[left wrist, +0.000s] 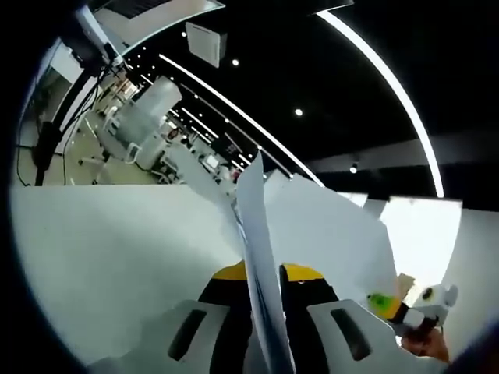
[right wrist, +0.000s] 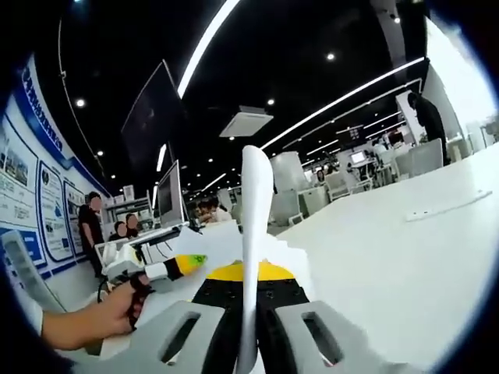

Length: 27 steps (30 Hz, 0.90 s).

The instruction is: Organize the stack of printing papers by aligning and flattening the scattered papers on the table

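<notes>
Above white table (right wrist: pixel 405 257) | both jaws clamp paper stack (left wrist: pixel 261 257) edge-on

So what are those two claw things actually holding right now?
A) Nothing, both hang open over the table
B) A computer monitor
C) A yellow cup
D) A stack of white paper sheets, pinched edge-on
D. In the left gripper view the left gripper is shut on the white paper sheets, seen edge-on between its jaws; the right gripper pinches the same sheets above the white table.

Paper stack (left wrist: pixel 261 257) edge-on between left gripper (left wrist: pixel 269 331) fingers, above table (left wrist: pixel 109 249)
</notes>
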Available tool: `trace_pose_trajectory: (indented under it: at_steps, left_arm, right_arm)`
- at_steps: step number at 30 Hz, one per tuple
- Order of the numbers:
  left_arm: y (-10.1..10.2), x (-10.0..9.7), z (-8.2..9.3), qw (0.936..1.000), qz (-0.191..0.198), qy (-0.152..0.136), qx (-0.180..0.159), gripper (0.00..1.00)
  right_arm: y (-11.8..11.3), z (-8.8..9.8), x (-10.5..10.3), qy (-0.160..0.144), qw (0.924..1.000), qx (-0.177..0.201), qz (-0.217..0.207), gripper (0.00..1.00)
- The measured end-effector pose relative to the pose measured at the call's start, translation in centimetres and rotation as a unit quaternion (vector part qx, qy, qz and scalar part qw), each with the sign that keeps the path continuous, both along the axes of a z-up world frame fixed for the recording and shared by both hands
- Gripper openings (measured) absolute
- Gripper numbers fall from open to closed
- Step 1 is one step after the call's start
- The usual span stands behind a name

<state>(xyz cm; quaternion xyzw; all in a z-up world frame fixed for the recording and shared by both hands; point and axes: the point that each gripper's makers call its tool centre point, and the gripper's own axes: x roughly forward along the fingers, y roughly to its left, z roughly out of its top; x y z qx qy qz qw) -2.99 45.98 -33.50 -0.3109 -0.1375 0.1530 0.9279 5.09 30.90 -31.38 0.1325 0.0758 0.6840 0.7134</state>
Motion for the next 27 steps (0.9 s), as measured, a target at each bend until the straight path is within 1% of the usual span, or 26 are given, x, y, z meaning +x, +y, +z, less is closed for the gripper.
trace_pose_trajectory:
  at_steps: [2,4,7,15,22,27]
  left_arm:
    - [0.0,0.0,0.0,1.0000,0.000,-0.001,-0.001,0.17]
    - [0.1,-0.1,0.0,1.0000,0.001,-0.001,-0.002,0.17]
    - [0.0,-0.1,0.0,1.0000,0.000,-0.002,-0.003,0.17]
    - [0.0,0.0,0.0,1.0000,0.001,-0.002,-0.005,0.17]
    - [0.0,0.0,0.0,1.0000,0.002,-0.002,-0.005,0.17]
    - [0.1,-0.1,0.0,1.0000,0.003,-0.001,-0.006,0.17]
  right_arm:
    - [0.1,0.0,-0.2,-0.001,1.0000,0.000,0.001,0.00]
    - [0.0,0.7,-0.5,-0.005,0.9998,0.016,0.007,0.00]
    - [0.0,1.2,-0.8,-0.011,0.9994,0.030,0.010,0.00]
    - [0.3,1.1,-2.0,-0.008,0.9993,0.028,0.024,0.00]
    - [0.4,0.2,-2.7,0.022,0.9993,0.020,0.025,0.00]
    - [0.4,0.1,-3.4,0.037,0.9985,0.029,0.026,0.00]
